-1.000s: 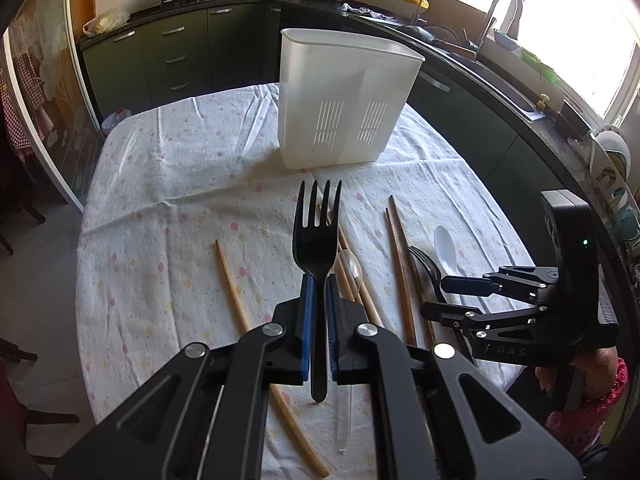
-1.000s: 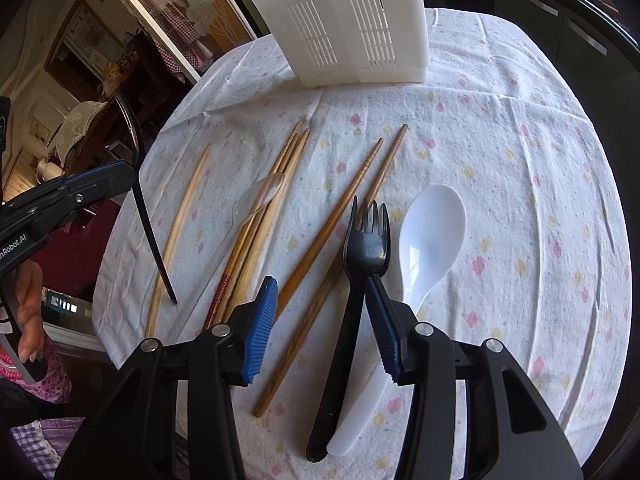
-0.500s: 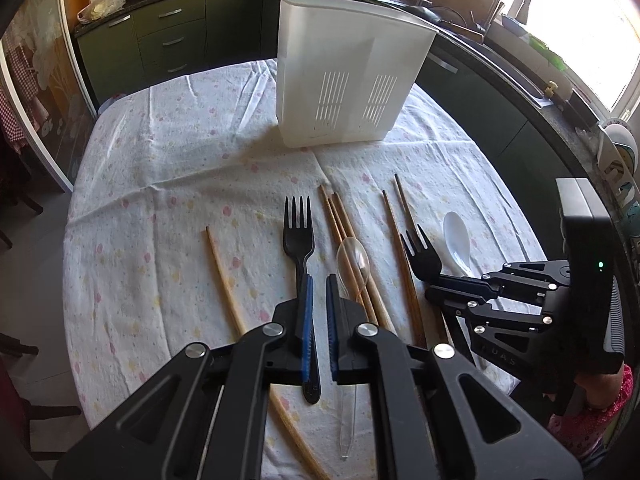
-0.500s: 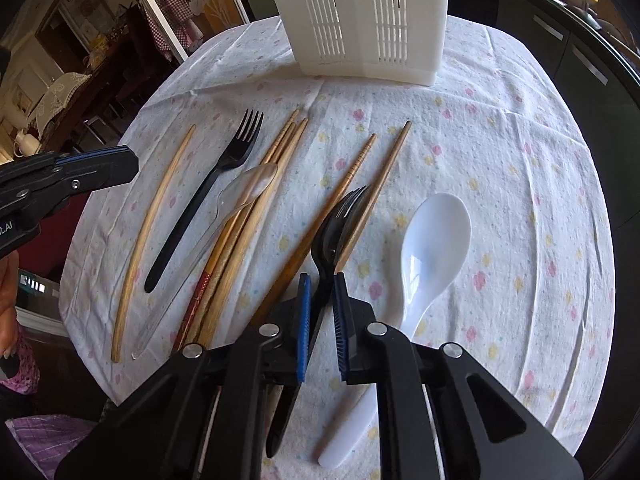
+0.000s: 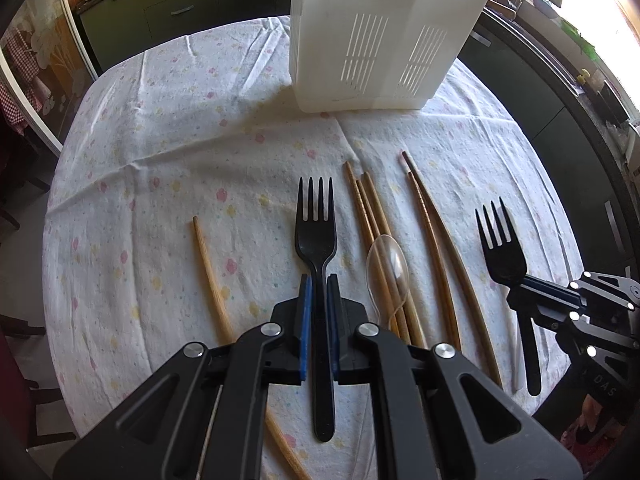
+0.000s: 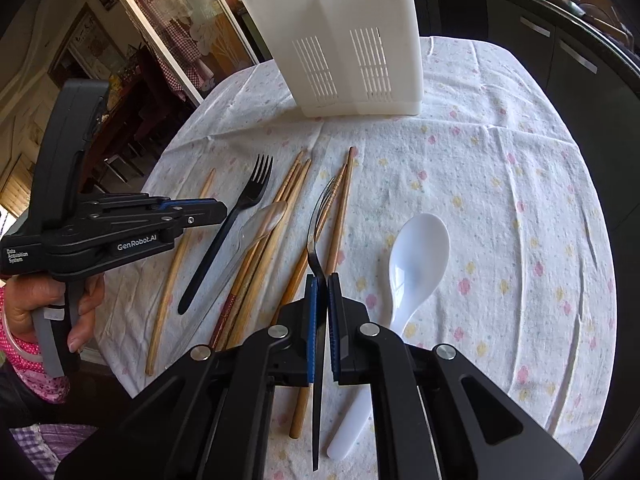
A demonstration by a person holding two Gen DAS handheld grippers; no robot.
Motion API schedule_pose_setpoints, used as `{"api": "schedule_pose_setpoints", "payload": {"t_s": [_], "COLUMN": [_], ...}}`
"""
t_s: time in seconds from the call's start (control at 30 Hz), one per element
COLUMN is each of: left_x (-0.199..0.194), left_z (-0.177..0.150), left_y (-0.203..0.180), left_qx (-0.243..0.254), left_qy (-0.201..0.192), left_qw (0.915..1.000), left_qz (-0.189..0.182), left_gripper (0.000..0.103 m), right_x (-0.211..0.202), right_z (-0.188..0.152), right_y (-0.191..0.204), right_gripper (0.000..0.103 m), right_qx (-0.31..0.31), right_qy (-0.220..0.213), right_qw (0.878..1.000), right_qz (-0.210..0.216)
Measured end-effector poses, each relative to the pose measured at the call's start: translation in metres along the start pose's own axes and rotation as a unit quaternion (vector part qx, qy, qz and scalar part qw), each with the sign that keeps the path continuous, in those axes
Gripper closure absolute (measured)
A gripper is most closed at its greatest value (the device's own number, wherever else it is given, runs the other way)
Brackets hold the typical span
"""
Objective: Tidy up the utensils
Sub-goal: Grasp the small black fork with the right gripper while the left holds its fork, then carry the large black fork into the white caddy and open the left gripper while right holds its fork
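My right gripper (image 6: 322, 284) is shut on a black plastic fork (image 6: 318, 248) and holds it lifted above the table; the fork (image 5: 502, 254) and gripper (image 5: 532, 286) also show in the left wrist view. My left gripper (image 5: 317, 284) has its pads nearly closed either side of a second black fork (image 5: 316, 236), which lies flat on the cloth; in the right wrist view this fork (image 6: 228, 228) lies beyond the left gripper (image 6: 216, 210). A white slotted utensil holder (image 5: 380, 36) stands at the far side.
Several wooden chopsticks (image 5: 436, 256), one apart at the left (image 5: 208, 276), a clear plastic spoon (image 5: 387, 256) and a white soup spoon (image 6: 416, 256) lie on the flowered tablecloth (image 5: 160, 152). Dark kitchen cabinets and a sink counter surround the round table.
My left gripper lowered its fork onto the cloth and its hold slackened. My right gripper closed on the other black fork and lifted it off the table.
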State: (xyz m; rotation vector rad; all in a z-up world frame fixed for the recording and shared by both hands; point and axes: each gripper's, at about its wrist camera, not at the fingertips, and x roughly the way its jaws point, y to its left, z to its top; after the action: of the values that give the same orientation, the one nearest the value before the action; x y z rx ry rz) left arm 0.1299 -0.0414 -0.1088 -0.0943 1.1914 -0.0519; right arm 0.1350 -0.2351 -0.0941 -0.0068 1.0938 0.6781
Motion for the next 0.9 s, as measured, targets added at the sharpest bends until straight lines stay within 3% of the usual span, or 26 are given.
{"api": "schedule_pose_setpoints", "payload": {"t_s": [0.3,0.47,0.63,0.73,0.9], "left_x": [0.014,0.02,0.02,0.008,-0.041], "left_z": [0.007,0.011,0.015,0.015,0.016], "left_y": [-0.005,-0.008,-0.01,-0.008,-0.006], "left_qx": [0.002,0.011,0.015,0.011,0.014], "left_qy": [0.003,0.0,-0.011,-0.035,-0.116], "left_qw": [0.9998,0.9994,0.9993,0.9992,0.9931], "left_qz": [0.017,0.033,0.031,0.017,-0.003], "left_gripper": [0.095,0.088,0.093,0.094,0.095], "right_x": [-0.016,-0.026,-0.036,-0.041,-0.047], "right_z": [-0.004,-0.006,-0.007,-0.007,-0.007], "right_y": [-0.001,-0.005,-0.008,-0.011,-0.014], "right_gripper": [0.097,0.097,0.097,0.097,0.097], "right_qx": [0.006,0.014,0.023,0.027,0.033], "right_qy": [-0.026,-0.041,-0.057,-0.065,-0.08], "right_qw": [1.0,0.999,0.998,0.997,0.995], "right_qz": [0.016,0.02,0.03,0.035,0.04]}}
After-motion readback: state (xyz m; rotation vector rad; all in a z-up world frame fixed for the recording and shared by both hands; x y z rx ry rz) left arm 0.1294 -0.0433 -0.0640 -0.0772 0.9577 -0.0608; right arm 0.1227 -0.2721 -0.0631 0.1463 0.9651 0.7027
